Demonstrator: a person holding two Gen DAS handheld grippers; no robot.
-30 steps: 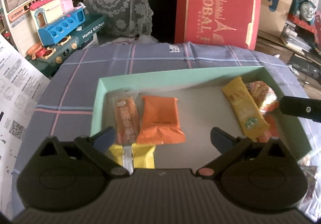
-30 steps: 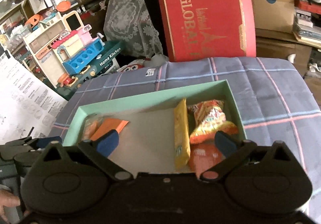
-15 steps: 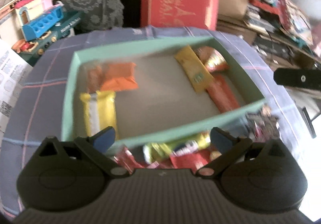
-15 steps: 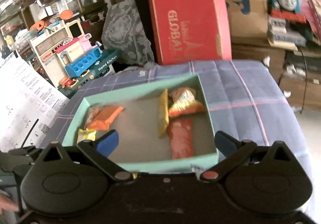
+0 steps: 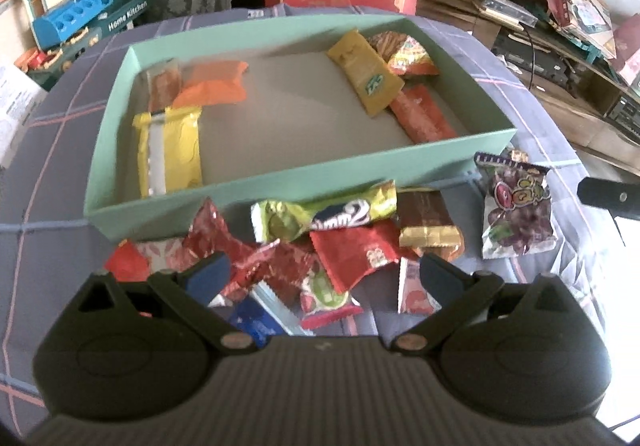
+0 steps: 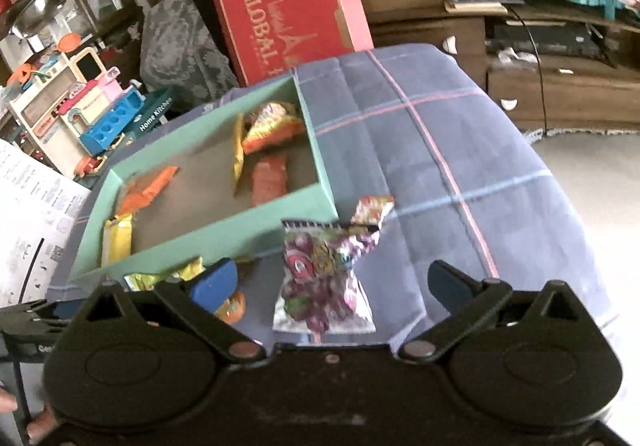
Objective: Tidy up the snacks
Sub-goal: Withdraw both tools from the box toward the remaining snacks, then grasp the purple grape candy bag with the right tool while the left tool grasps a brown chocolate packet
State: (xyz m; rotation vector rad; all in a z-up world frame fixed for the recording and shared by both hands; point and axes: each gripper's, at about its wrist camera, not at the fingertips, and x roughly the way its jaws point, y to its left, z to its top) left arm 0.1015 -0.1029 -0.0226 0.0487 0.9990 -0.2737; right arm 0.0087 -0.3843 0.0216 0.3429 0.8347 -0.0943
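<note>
**Picking the next packet from the loose pile**

Both tools are empty with jaws spread wide. The left gripper [image 5: 322, 272] hangs over the heap of loose snacks on the checked cloth [image 6: 440, 150], just in front of the near wall of the mint-green box [image 5: 280, 182]. The right gripper [image 6: 332, 282] hovers above the purple grape-print packet [image 6: 320, 278], which lies apart from the heap, near the box's right front corner.

Six packets already lie in the box, three at each end, with the middle floor bare. For a clean pick I would take a packet lying on top, such as the red sachet [image 5: 356, 250] or the green-and-yellow wrapper [image 5: 324, 214], not one buried beneath. Come down straight, pinch across the narrow width, and close on a flat edge so the foil does not slip. The grape packet is the easiest single target for the right tool
</note>
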